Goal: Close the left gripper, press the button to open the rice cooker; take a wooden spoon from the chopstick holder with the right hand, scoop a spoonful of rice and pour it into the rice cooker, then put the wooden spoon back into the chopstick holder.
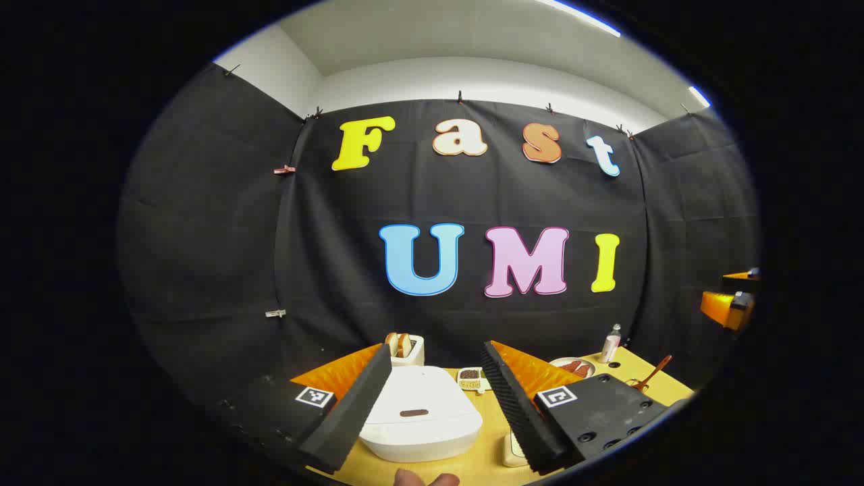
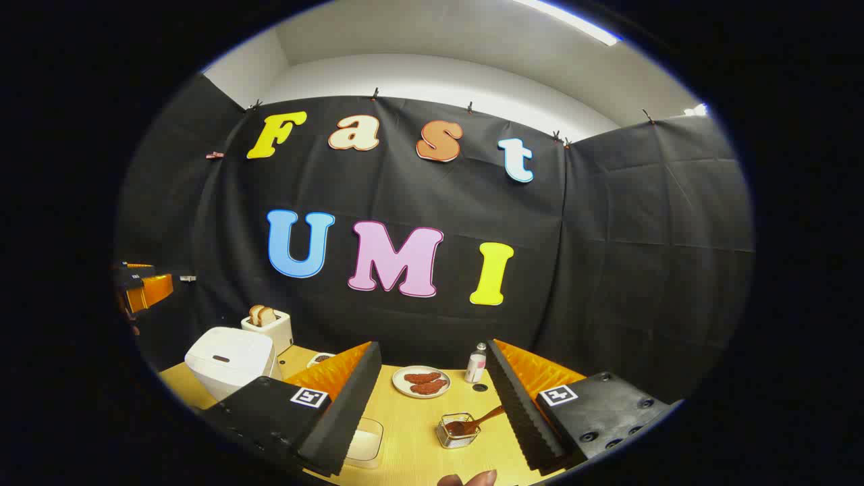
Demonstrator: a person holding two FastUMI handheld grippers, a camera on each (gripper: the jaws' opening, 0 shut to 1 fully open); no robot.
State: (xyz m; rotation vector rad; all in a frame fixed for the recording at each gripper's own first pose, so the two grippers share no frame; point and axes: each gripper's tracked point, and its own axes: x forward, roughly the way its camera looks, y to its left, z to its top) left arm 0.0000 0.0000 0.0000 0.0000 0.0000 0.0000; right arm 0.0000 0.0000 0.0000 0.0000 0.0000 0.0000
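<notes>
The white rice cooker (image 1: pixel 418 418) sits with its lid down, just below and between the fingers of my left gripper (image 1: pixel 437 351), which is open and holds nothing. A dark button (image 1: pixel 414 412) shows on the lid. In the right gripper view the cooker (image 2: pixel 226 361) stands at the far left. The wooden spoon (image 2: pixel 482 420) leans in the wire chopstick holder (image 2: pixel 453 433), low between the fingers of my open right gripper (image 2: pixel 432 345). A box of white rice (image 2: pixel 364 442) lies by this gripper's left finger. The spoon (image 1: pixel 651 374) also appears at the table's right end.
On the yellow table (image 2: pixel 412 418), a toaster (image 2: pixel 268 325) with bread stands behind the cooker. A plate of sausages (image 2: pixel 421 382) and a small bottle (image 2: pixel 476 363) sit at the back. A small divided dish (image 1: pixel 472 378) lies right of the cooker.
</notes>
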